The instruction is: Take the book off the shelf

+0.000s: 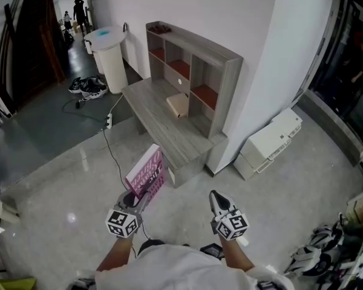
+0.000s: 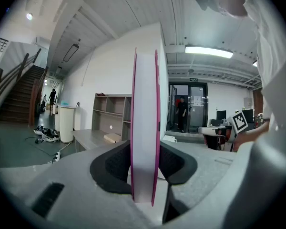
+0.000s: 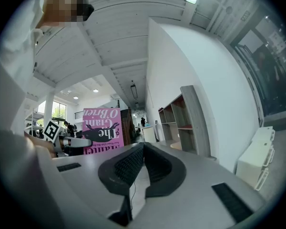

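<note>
A pink book [image 1: 147,173] with a white page edge is held up in front of me over the floor, away from the grey shelf unit [image 1: 196,65]. My left gripper [image 1: 135,202] is shut on its lower end. In the left gripper view the book [image 2: 145,123] stands edge-on between the black pads [image 2: 118,165]. My right gripper [image 1: 216,197] hangs beside it, shut, with nothing between its fingers. From the right gripper [image 3: 143,148] view the book's pink cover [image 3: 101,128] shows at the left, its print upside down.
The shelf unit's desk top [image 1: 151,110] carries a tan parcel [image 1: 178,105]. A white bin [image 1: 111,56] stands at its far end. A white box [image 1: 267,144] lies against the wall at the right. A cable and power strip [image 1: 108,121] cross the floor. Shoes [image 1: 88,87] lie at the left.
</note>
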A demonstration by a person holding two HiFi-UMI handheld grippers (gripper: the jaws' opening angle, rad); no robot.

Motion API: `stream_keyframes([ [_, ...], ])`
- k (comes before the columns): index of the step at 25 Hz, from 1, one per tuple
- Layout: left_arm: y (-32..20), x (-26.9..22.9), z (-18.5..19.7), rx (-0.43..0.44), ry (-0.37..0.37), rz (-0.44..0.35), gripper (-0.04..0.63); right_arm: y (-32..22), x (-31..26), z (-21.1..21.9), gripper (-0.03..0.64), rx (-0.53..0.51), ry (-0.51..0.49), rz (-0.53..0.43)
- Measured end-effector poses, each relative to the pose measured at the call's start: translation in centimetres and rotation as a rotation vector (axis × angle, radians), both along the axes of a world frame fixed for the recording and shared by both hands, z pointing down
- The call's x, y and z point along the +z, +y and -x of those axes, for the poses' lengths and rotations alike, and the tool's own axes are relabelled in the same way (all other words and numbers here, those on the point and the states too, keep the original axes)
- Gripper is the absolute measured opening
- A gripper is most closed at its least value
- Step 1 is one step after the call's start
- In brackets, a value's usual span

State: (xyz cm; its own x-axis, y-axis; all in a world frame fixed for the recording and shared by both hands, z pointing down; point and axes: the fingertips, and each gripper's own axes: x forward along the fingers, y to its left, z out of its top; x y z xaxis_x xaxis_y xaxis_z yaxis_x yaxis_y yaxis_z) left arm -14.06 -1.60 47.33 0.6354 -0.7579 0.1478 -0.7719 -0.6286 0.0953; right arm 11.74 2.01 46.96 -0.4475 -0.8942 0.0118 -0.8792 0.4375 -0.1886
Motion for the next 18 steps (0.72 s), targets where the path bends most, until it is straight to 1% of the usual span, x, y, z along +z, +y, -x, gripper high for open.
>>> stream_keyframes([
  [4,-0.8,-0.6,-0.9,0.046,0.023,-0.007,0.156,-0.5,-2.2,-0.2,0.015,0.025,0.001,-0.052],
  [7,-1.8,-1.1,-2.0,0.097,0.035,-0.021,0.156,-0.8,-3.6,-0.3,0.015,0.05,0.008,-0.081],
  [12,-2.6,-1.5,-2.7,0.148,0.051,-0.028,0.156,-0.6,-4.1,0.0,0.015,0.067,0.032,-0.085],
  [18,-2.4,-0.9,-2.2,0.16,0.069,-0.006,0.156,0.0,-4.1,0.0,0.015,0.094,0.032,-0.075],
])
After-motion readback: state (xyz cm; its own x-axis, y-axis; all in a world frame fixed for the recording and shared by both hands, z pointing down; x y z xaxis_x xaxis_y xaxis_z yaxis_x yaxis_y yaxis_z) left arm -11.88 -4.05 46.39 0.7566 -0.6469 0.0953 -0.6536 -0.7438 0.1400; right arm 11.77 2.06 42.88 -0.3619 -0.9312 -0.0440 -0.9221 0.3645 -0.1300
